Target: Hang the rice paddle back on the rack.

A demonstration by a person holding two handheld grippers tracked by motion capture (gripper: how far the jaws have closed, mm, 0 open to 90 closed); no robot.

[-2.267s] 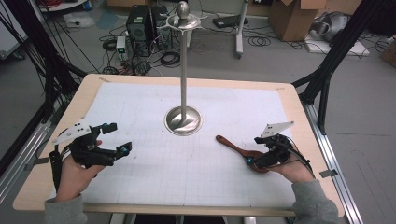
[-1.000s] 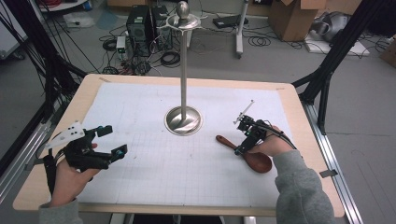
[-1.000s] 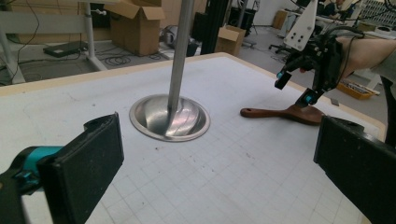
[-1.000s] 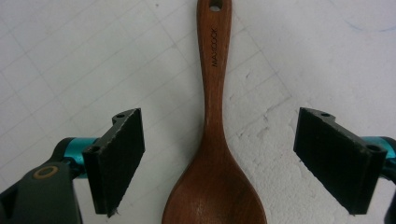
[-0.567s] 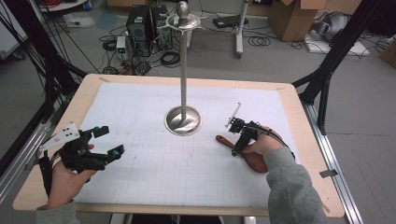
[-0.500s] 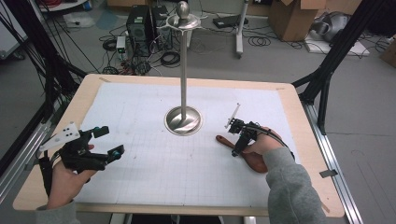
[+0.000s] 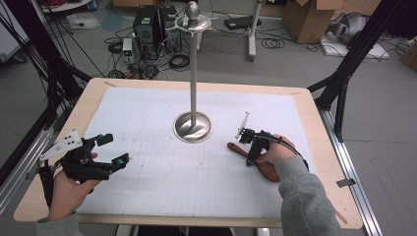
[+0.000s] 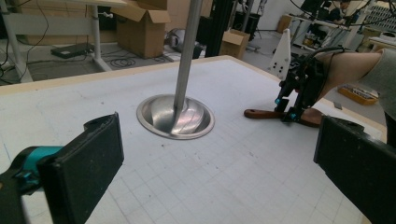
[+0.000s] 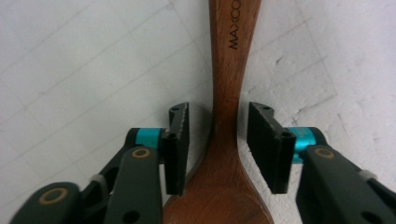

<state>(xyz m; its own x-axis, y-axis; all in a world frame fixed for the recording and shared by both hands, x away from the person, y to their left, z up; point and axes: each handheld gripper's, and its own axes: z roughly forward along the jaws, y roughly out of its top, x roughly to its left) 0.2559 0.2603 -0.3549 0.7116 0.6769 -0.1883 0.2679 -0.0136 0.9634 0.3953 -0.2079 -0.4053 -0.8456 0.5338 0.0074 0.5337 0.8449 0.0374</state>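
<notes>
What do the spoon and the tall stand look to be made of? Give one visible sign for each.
Spoon: apparently wood, smooth reddish-brown finish with faint grain and a brand name marked on the handle.
Stand: apparently metal, perhaps steel, with a brushed silvery sheen; its dished base reflects light in streaks and mirrors the pole.

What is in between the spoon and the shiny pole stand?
Nothing, just bare white grid paper between the wooden spoon and the stand's round base, as the high view shows.

The spoon (image 9: 229, 93) is smooth dark-brown wood with a soft sheen. The stand (image 7: 193, 127) is polished, glossy metal. A matt white gridded paper sheet (image 7: 162, 172) covers the pale wooden tabletop (image 7: 314, 118). The jaws look like matt black plastic.
</notes>
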